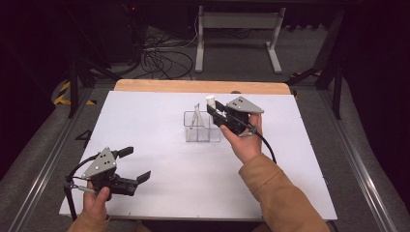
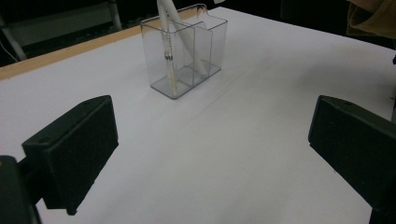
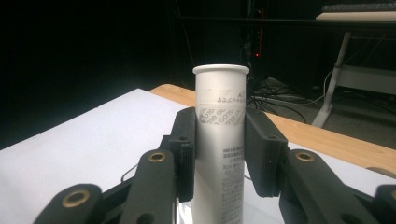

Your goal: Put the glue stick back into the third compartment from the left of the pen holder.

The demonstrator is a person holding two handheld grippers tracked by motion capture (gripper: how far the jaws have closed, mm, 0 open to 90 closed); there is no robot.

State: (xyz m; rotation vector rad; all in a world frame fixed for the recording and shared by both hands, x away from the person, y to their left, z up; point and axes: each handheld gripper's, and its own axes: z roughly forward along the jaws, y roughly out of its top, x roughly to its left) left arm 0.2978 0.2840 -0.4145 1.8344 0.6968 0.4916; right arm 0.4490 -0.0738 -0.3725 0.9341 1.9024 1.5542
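Note:
A clear two-compartment holder (image 1: 202, 127) stands upright at the middle of the white table (image 1: 159, 121). A thin white pen (image 1: 195, 116) leans in its left compartment. My right gripper (image 1: 216, 112) is shut on an upright white tube (image 1: 211, 101) with printed text, at the holder's right compartment. In the right gripper view both jaws clamp the tube (image 3: 220, 135) at mid-height. My left gripper (image 1: 135, 164) rests open and empty near the table's front left. From it, the holder (image 2: 187, 51) stands ahead with the marked pen (image 2: 169, 60) inside.
A wooden strip (image 1: 203, 86) borders the table's far edge. Beyond it are a white desk frame (image 1: 239, 29) and loose cables (image 1: 162, 60) on the floor. A brown sleeve (image 1: 278, 193) crosses the table's front right.

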